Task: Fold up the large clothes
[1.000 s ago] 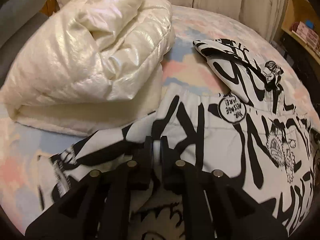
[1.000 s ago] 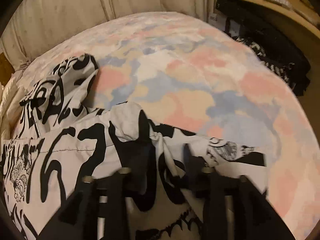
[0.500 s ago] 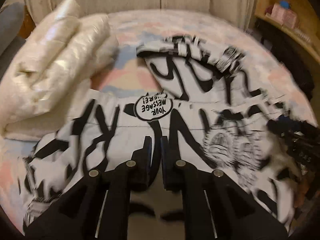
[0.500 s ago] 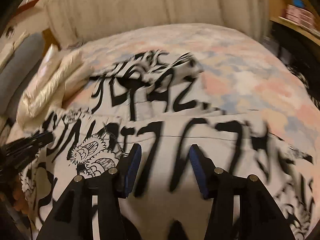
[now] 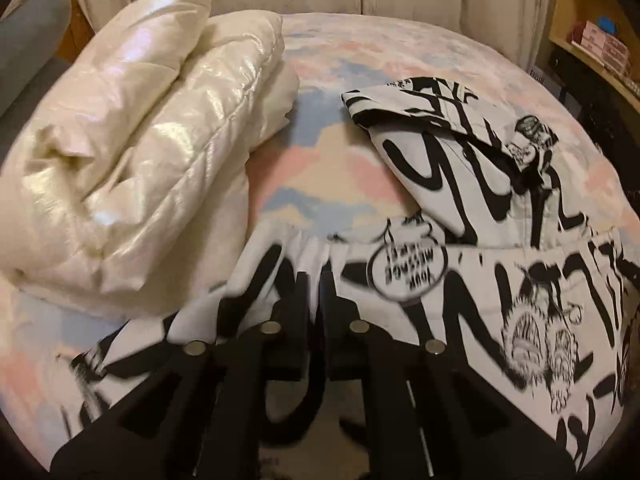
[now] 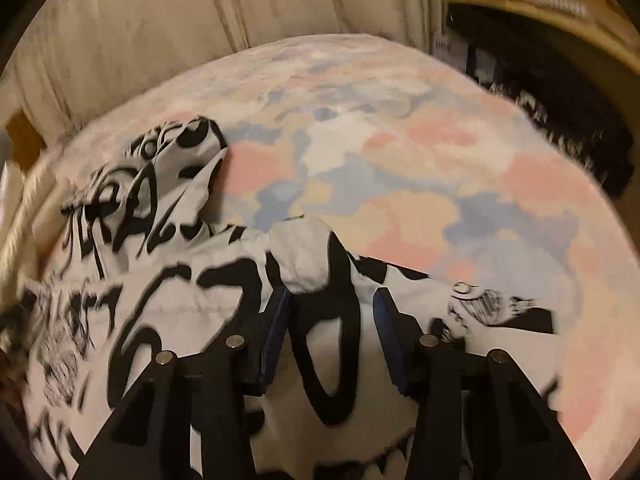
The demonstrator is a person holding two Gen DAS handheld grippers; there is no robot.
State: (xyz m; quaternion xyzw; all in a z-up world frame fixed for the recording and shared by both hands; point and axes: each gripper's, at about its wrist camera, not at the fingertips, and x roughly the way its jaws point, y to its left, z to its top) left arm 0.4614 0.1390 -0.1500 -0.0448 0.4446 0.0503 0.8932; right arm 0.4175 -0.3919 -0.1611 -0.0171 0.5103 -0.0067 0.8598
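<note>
Lying across the pastel pink, blue and cream patterned bed cover (image 5: 328, 160), a white garment printed with black graffiti lettering and cartoon figures (image 5: 500, 292) is seen, its hood end thrown toward the far side. The left claw (image 5: 314, 292) is pinched nearly closed over a gathered edge of the fabric. The right claw (image 6: 330, 308) is held wide over a raised fold. A folded shiny cream quilted jacket (image 5: 136, 152) is set beside the garment's left edge.
</note>
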